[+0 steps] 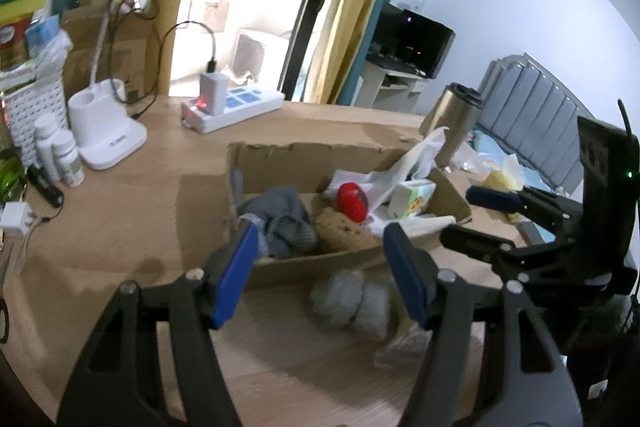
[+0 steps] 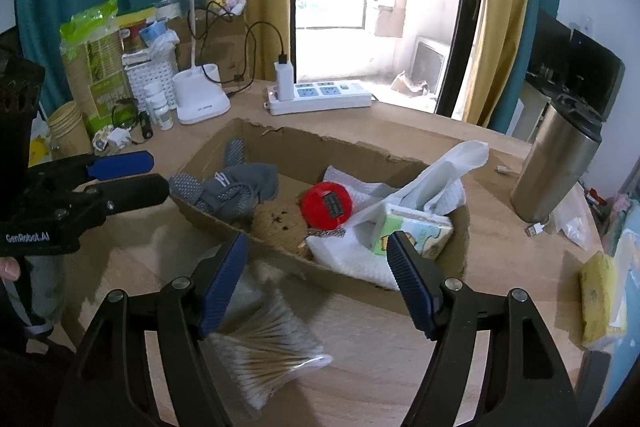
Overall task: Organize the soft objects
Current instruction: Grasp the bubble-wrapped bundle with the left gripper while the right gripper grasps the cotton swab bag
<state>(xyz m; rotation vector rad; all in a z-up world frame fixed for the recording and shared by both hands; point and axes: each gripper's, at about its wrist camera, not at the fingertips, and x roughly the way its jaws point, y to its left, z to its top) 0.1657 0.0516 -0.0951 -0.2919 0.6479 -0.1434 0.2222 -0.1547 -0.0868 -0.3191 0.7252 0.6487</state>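
Hand-held gripper, left [image 1: 320, 267], jaws spread wide and empty, above a grey fluffy ball [image 1: 352, 301] on the desk [image 1: 120, 219], just beside the cardboard box [image 1: 304, 151]. Right hand-held gripper [image 2: 316, 279], likewise spread and empty, over a bag of cotton swabs [image 2: 264, 347]. Box contents: grey socks [image 2: 236, 191], brown sponge [image 2: 280, 223], red timer [image 2: 326, 205], white cloth [image 2: 352, 255], tissue pack [image 2: 416, 231].

A shallow cardboard box [image 2: 288, 151] holds grey gloves [image 2: 232, 187], a brown sponge [image 2: 280, 223], white cloth [image 2: 352, 251]; a cotton-swab bag [image 2: 264, 347] lies near it on the worktop [image 2: 380, 355].
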